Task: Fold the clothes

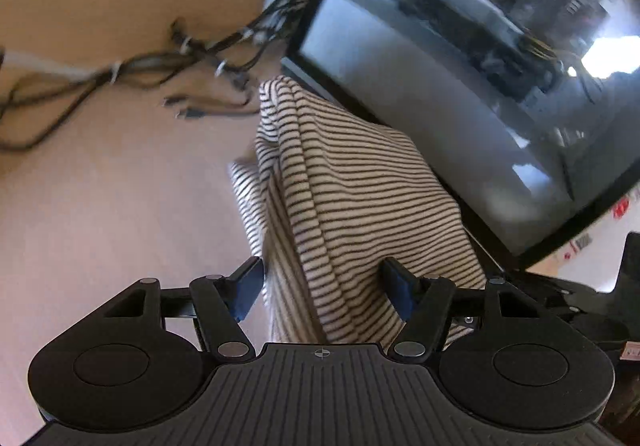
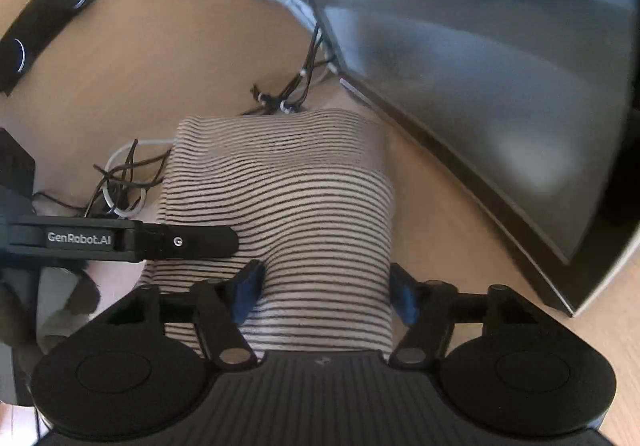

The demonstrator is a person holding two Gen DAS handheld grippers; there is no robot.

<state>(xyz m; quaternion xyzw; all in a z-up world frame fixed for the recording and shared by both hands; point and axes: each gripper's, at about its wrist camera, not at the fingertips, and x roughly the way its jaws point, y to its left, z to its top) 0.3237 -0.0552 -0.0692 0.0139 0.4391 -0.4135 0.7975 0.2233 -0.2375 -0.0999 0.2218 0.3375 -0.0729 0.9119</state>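
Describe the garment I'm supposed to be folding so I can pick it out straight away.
Find the big dark monitor on the wooden desk. Just in front of its lower edge lies a bundled striped top, beside tangled cables. It is the only fabric there, cream with thin dark stripes.

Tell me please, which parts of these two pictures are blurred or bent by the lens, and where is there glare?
Left wrist view: the cables and the dark monitor are smeared by motion, the striped garment is sharper, and a bright glare spot sits at the right edge. Right wrist view: the fisheye curves the monitor's edge, the stripes blur at the far end, and the screen shows only soft reflections.
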